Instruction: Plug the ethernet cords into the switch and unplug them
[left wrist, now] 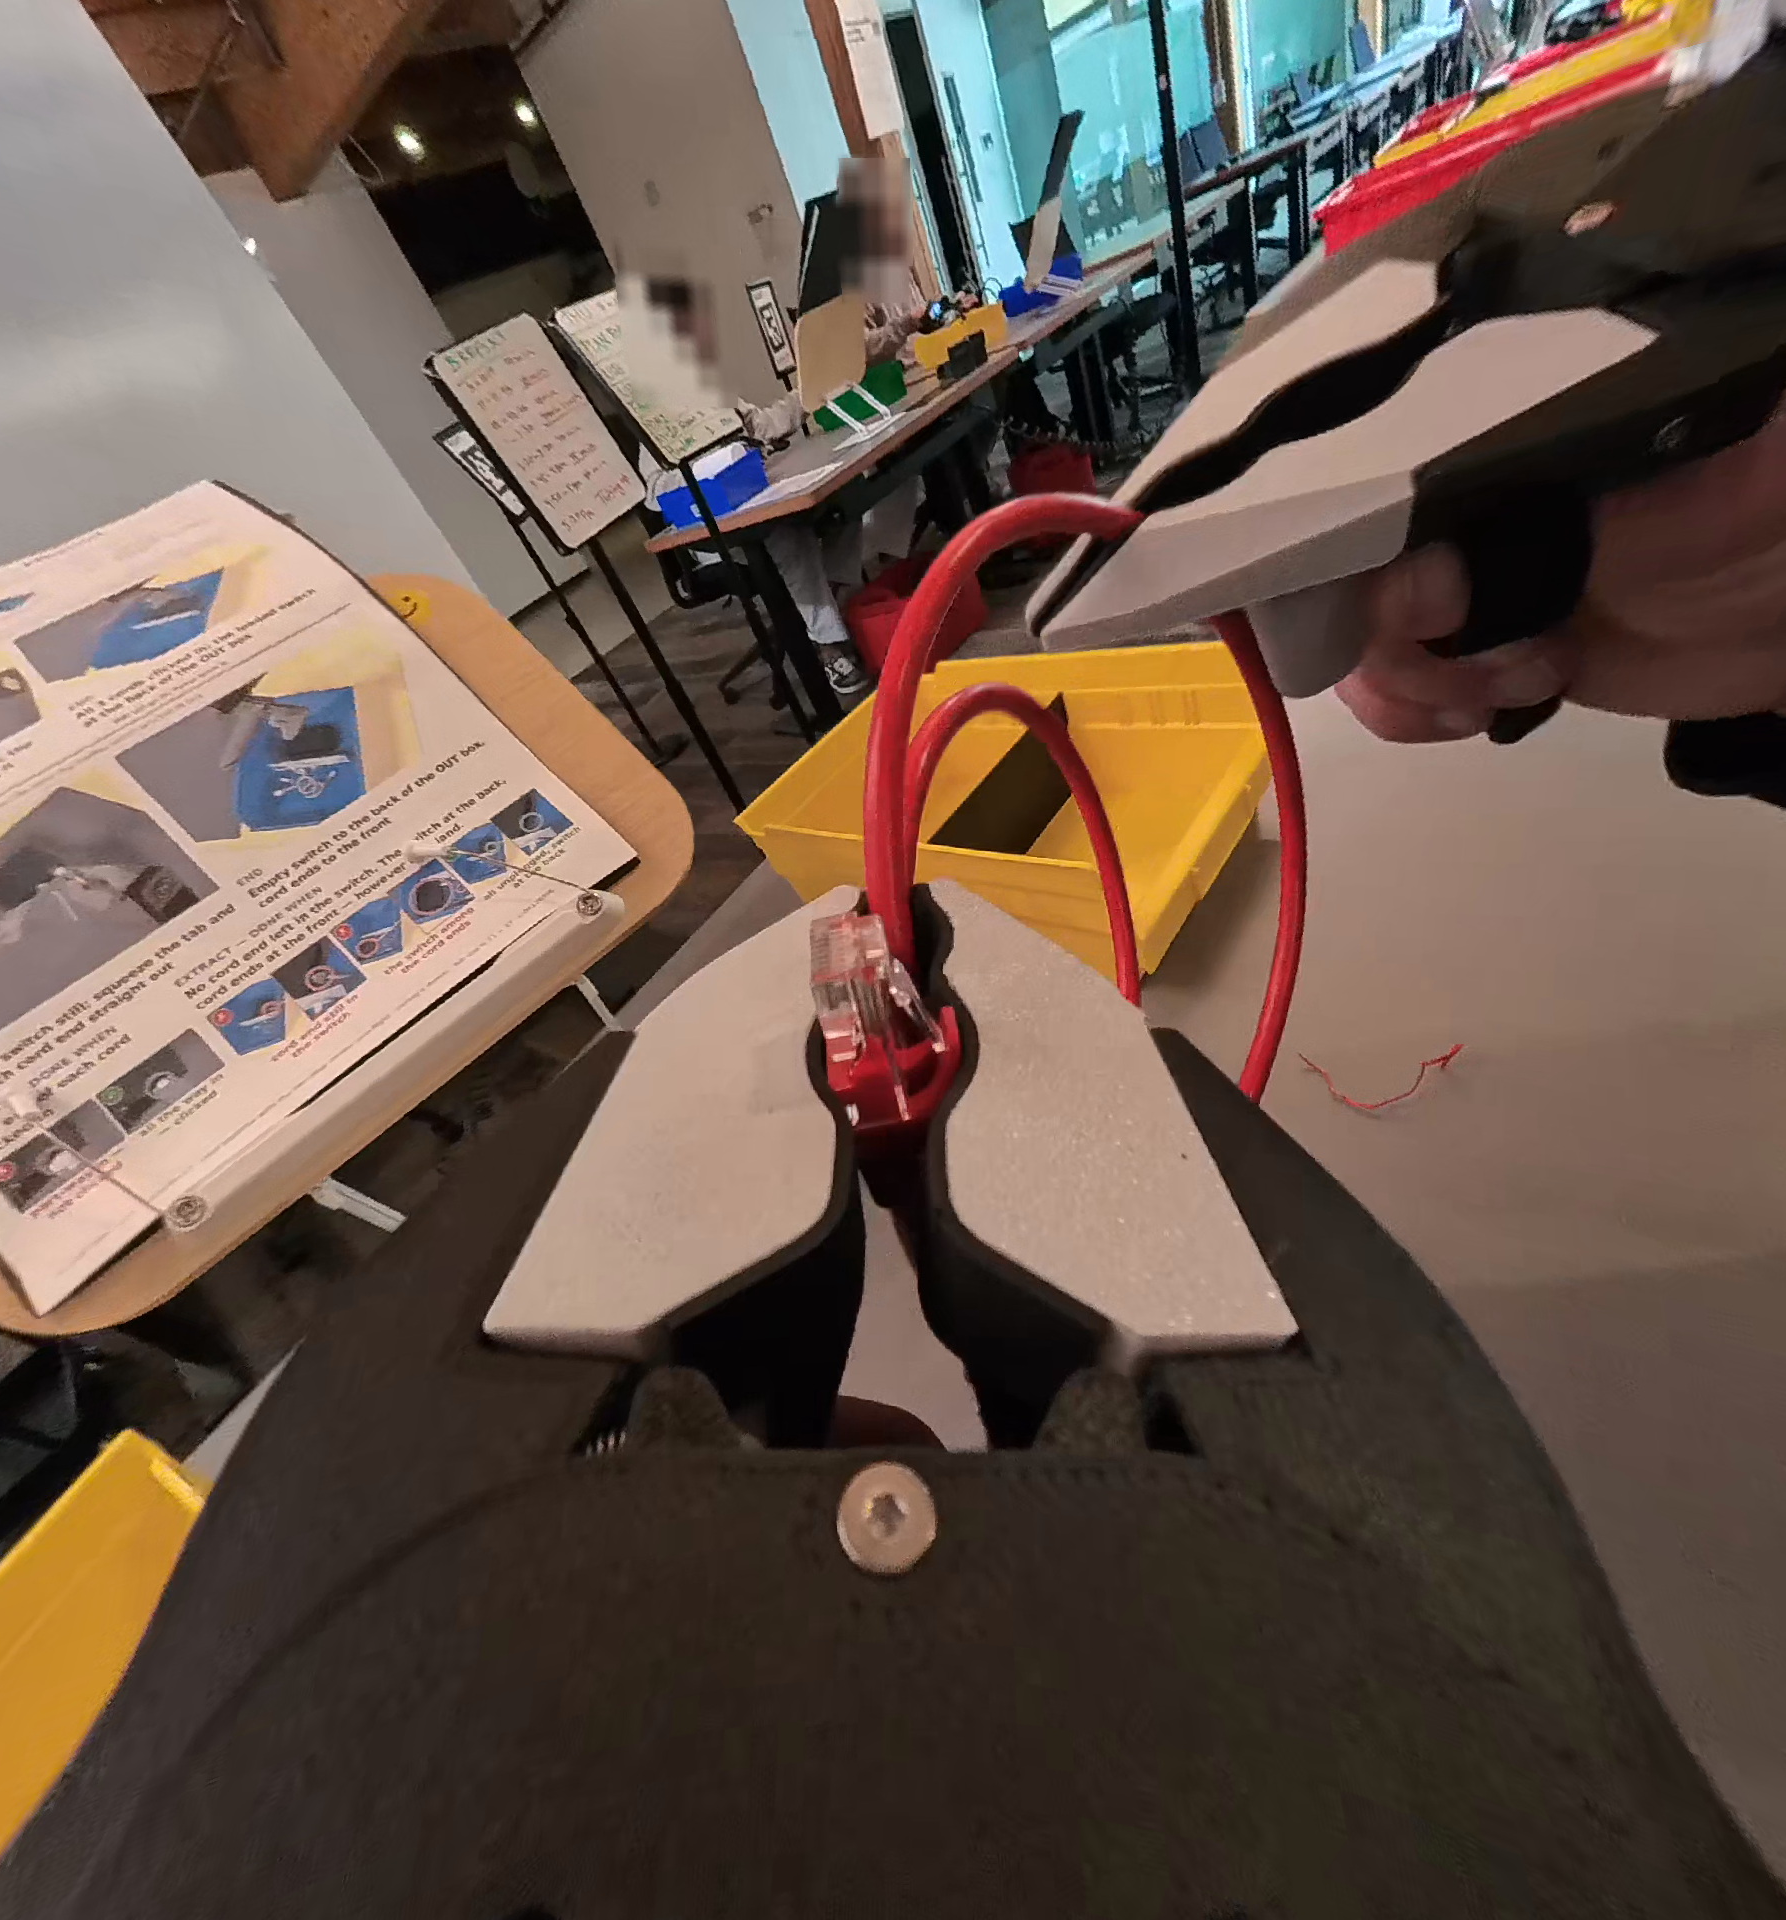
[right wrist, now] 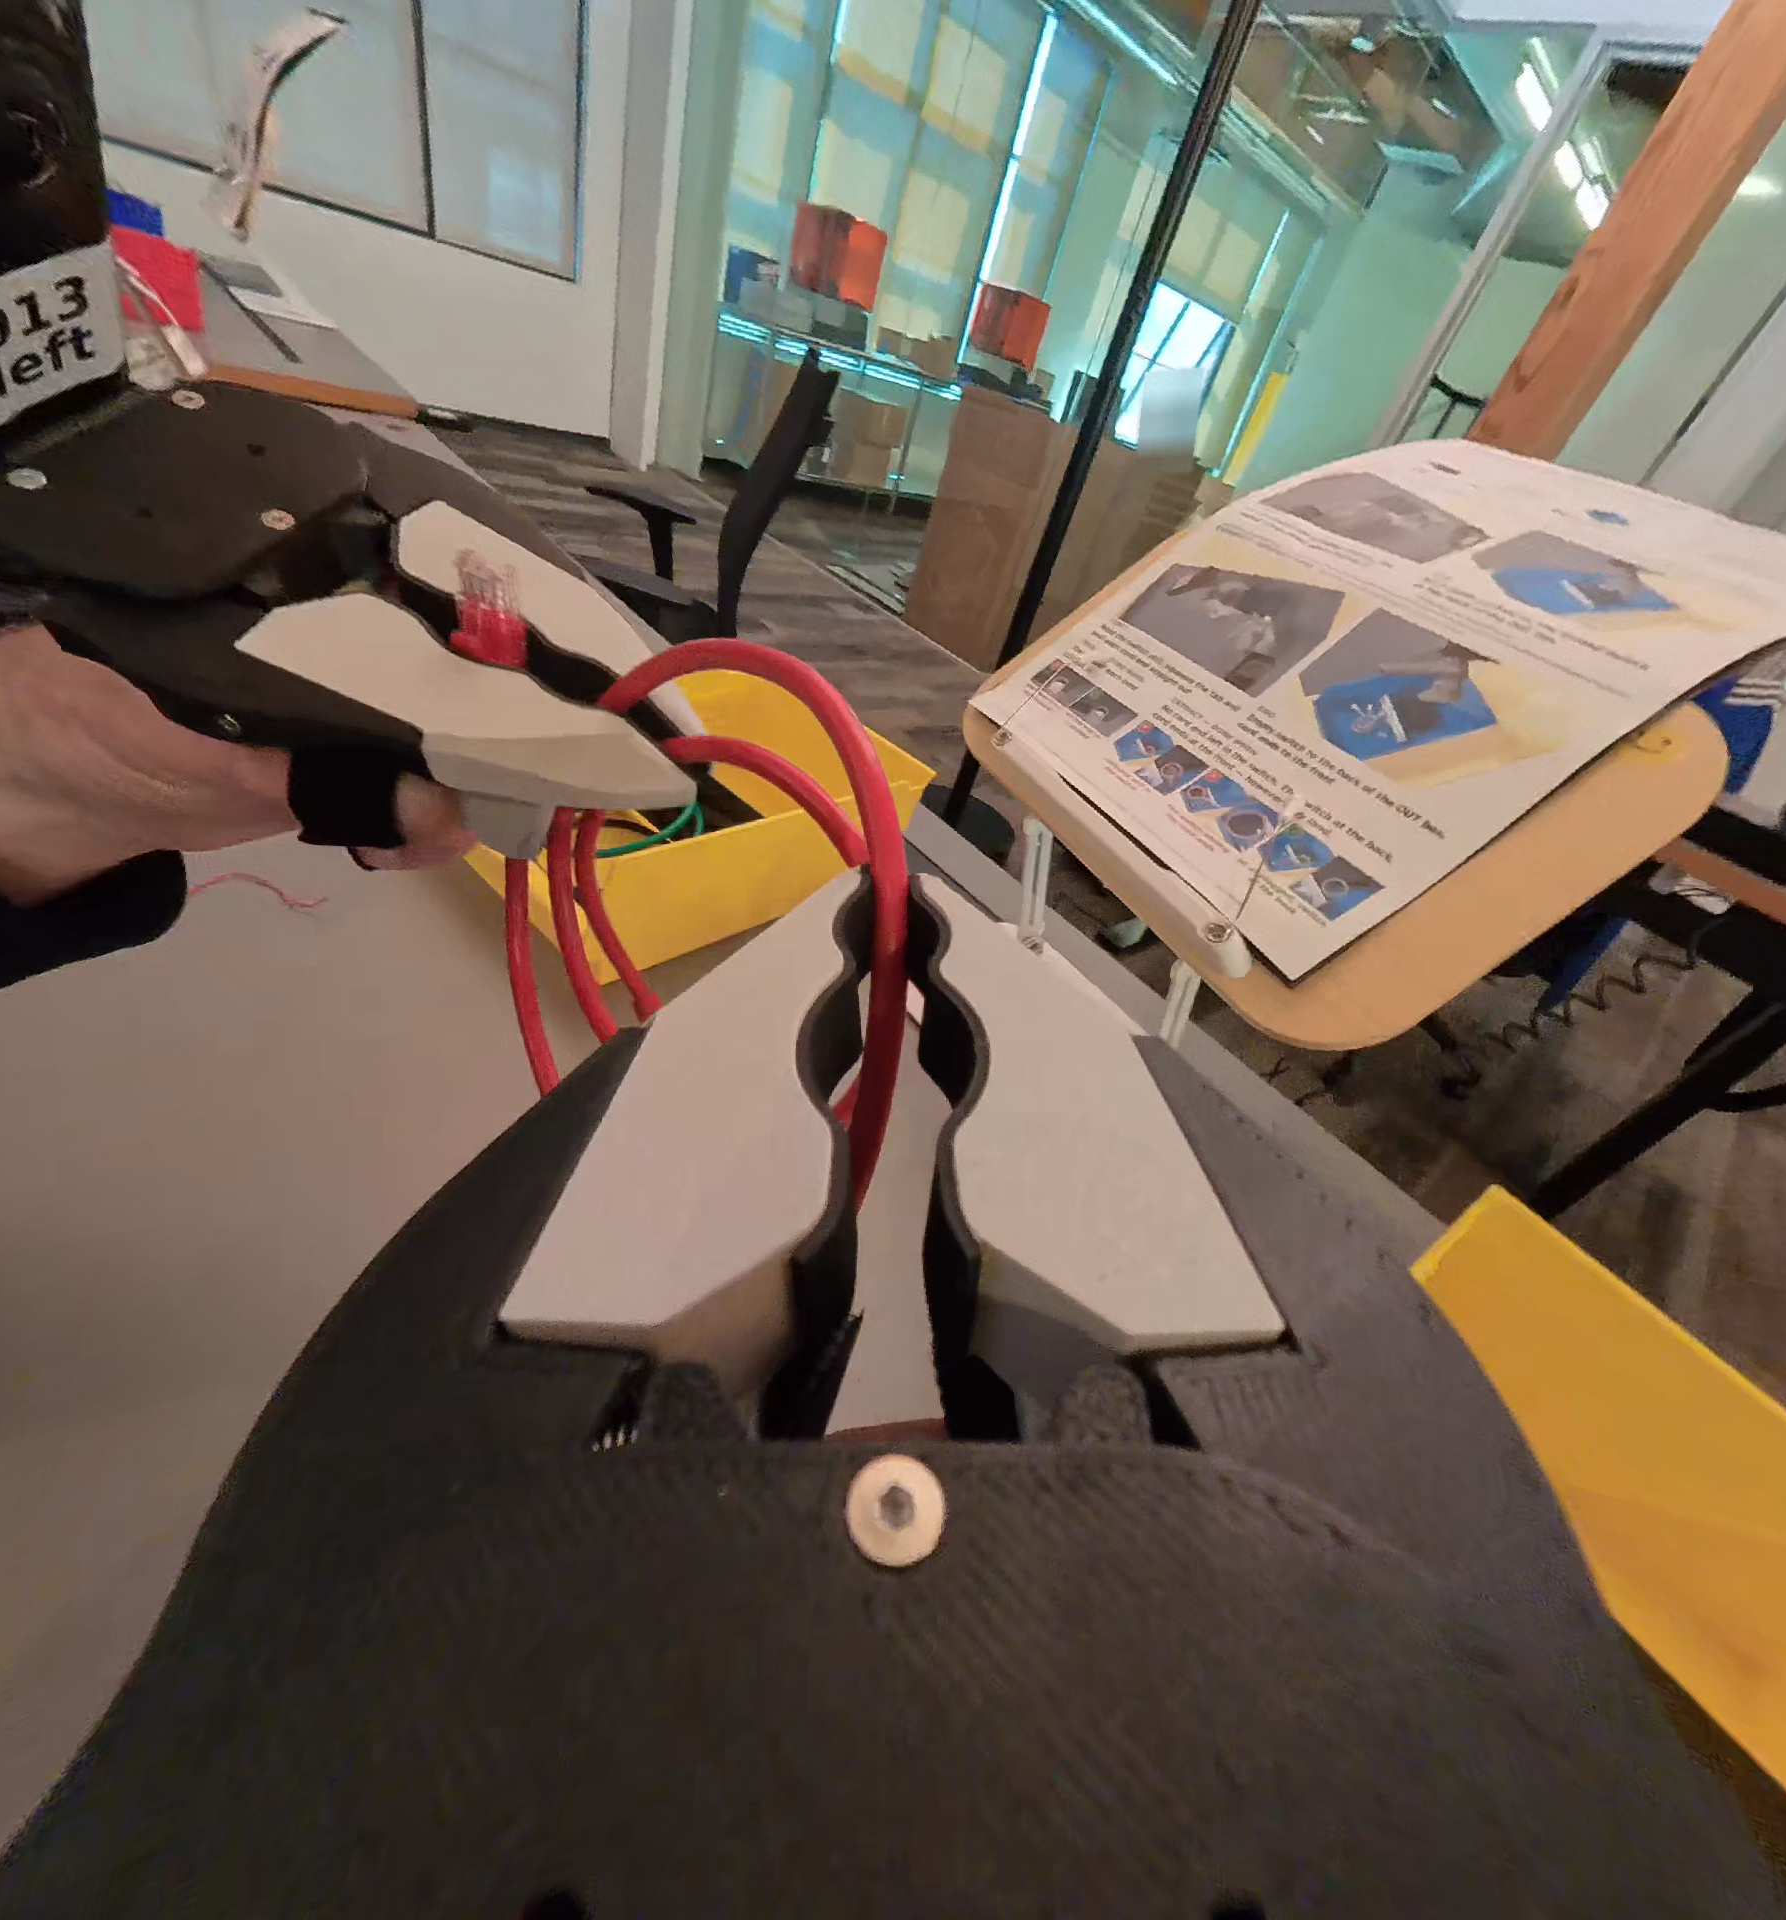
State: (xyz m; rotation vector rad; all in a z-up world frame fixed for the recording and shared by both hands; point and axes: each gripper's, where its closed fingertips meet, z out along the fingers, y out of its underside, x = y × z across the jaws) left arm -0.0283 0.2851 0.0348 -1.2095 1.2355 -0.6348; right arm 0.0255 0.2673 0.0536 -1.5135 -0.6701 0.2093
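Bright indoor light, wide-angle edge distortion

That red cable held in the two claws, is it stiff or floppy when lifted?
Probably springy rather than limp: the red cable arcs in smooth loops between the left claw and right claw. Likely light, since it hangs freely. Its clear plug looks fragile.

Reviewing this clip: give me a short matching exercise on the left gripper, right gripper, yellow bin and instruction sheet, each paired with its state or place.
Things:
1. left gripper
2. right gripper
3. yellow bin
4. instruction sheet

States or places:
A. rests on a tilted wooden stand
B. shut on the red cord's looped middle
C. sits on the grey table, beyond the grippers
D. shut on the cord's plug

Pairs: 1-D, 2-B, 3-C, 4-A
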